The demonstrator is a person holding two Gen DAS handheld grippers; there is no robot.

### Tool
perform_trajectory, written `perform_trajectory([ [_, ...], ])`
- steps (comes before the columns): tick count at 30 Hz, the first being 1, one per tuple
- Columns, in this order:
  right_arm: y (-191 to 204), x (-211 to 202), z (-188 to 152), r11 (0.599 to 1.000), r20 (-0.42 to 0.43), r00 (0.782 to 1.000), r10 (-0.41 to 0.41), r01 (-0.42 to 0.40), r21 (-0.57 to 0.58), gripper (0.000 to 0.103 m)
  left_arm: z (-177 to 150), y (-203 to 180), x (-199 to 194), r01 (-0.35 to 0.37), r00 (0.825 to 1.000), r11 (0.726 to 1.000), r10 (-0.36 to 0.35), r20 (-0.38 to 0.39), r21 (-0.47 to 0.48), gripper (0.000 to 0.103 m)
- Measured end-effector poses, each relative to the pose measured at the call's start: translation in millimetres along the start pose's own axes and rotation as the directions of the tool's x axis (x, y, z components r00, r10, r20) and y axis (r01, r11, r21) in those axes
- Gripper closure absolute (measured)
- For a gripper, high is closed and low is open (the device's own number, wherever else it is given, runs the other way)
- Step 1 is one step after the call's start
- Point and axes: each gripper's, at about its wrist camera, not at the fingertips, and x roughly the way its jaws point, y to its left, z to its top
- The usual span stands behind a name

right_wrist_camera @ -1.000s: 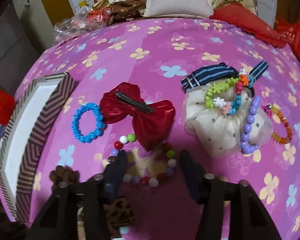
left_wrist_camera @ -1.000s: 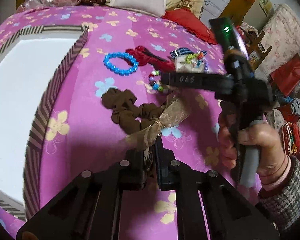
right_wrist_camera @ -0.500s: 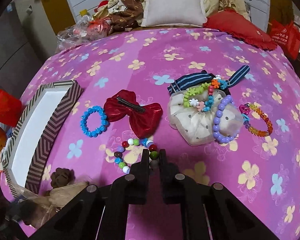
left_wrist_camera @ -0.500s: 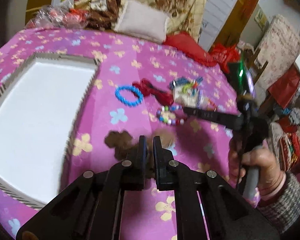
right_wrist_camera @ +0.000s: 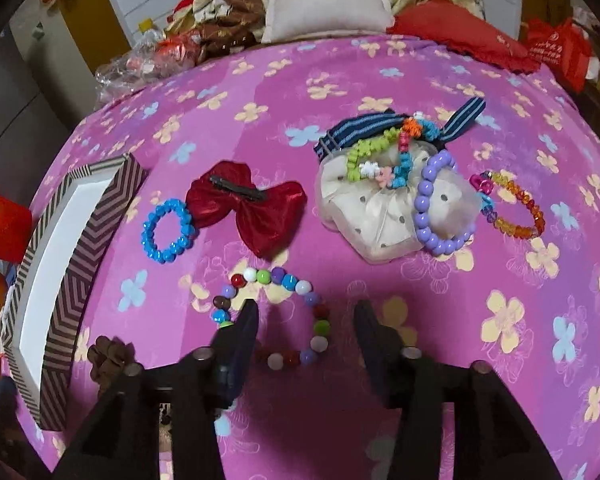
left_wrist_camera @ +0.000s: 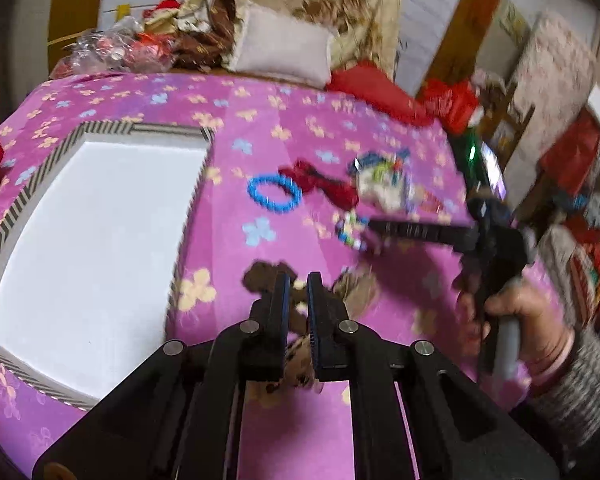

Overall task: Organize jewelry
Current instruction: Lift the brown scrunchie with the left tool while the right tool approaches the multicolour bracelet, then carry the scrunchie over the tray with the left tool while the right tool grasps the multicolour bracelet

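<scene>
Left tongs (left_wrist_camera: pixel 298 292), jaws nearly shut, pinch a brown scrunchie (left_wrist_camera: pixel 300 354) w/ gauzy bow, held above the pink bed cover (left_wrist_camera: pixel 268 128) just right of the striped box (left_wrist_camera: pixel 100 240). Right tongs (right_wrist_camera: pixel 306 316) have just been opening, now abt half open and gripping nothing. Multicolour bead bracelet (right_wrist_camera: pixel 278 318) lies on the cover betw. the jaws.
</scene>
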Motion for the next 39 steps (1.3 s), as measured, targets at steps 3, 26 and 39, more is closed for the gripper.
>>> perform_trajectory([
  [3, 9.9, 4.3, -2.3, 0.996, -0.005, 0.999, -0.038, 0.037, -0.079, 0.055, -10.6, -6.6, 21.4, -0.003, 0.997, 1.0, 0.005, -0.076, 0.028, 0.091],
  [26, 14.5, 2.7, -0.9, 0.997, 0.026, 1.0, -0.014, 0.016, -0.077, 0.094, -23.4, -27.3, 65.7, 0.002, 0.982, 0.996, 0.016, -0.191, 0.093, 0.094],
  [39, 43.8, -75.8, 14.3, 0.995, 0.145, 0.988, 0.058, -0.046, -0.084, 0.094, 9.8, 38.6, -22.2, -0.058, 0.997, 0.991, 0.064, 0.049, -0.117, 0.094],
])
